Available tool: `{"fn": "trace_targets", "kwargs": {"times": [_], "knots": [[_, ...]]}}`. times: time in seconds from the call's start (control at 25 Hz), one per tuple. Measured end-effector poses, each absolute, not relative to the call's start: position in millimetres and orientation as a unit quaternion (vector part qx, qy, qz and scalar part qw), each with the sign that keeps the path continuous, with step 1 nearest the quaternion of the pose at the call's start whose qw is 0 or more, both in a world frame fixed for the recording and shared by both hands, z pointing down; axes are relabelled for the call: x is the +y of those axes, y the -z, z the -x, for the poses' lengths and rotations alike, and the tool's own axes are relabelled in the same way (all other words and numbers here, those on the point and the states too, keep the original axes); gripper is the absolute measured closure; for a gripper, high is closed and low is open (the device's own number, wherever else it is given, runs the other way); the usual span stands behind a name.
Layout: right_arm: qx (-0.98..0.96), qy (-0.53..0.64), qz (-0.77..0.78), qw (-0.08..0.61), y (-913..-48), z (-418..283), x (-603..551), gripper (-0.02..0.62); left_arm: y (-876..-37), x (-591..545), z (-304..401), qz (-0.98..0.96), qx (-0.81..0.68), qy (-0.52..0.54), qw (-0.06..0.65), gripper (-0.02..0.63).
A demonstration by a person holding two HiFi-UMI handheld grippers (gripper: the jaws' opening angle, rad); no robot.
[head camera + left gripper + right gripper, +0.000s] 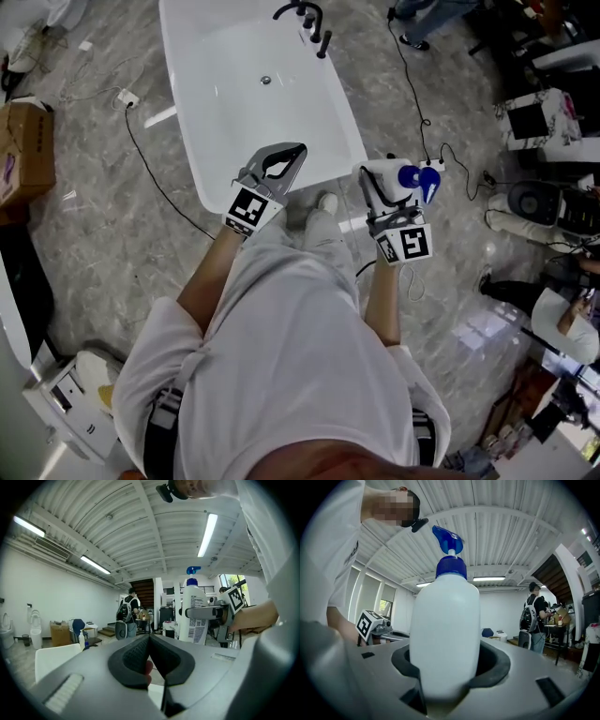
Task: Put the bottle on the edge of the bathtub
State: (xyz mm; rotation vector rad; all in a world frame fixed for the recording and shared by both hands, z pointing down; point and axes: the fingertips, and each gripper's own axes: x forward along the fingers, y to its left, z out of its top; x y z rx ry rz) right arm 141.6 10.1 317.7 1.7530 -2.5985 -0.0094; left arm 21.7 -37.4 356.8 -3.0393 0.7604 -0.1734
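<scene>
The white bathtub [185,141] stands on the grey floor ahead of me, with a dark tap [307,17] at its far end. The bottle [409,176] is white with a blue pump, and my right gripper [382,178] is shut on it just off the tub's near right corner. In the right gripper view the bottle [445,620] stands upright between the pads of the right gripper [445,667]. My left gripper [296,150] hovers over the tub's near rim. Its jaws meet in the left gripper view [150,637] with nothing between them, and the bottle [194,613] shows beyond them on the right.
A black cable and plug [127,97] lie on the floor left of the tub, and a cardboard box [26,150] sits further left. Cases and gear [544,117] crowd the right side. A person with a backpack [127,612] stands far off.
</scene>
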Motion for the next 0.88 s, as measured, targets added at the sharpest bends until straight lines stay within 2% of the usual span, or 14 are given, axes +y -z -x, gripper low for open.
{"fn": "trace_targets", "kwargs": {"times": [0.24, 0.44, 0.64, 0.88], "knots": [[-0.849, 0.002, -0.529, -0.009, -325, -168, -32, 0.347, -367, -64, -36, 0.955, 0.292, 0.053, -0.020, 0.607], [-0.867, 0.006, -0.498, -0.002, -340, -178, -73, 0.347, -379, -93, -38, 0.943, 0.325, -0.002, -0.070, 0.606], [-0.871, -0.004, -0.492, 0.012, -376, -189, -113, 0.347, -418, -133, -32, 0.917, 0.388, 0.031, -0.086, 0.606], [-0.865, -0.005, -0.500, 0.038, -427, -191, -159, 0.347, -455, -182, -23, 0.902, 0.424, 0.045, -0.063, 0.607]]}}
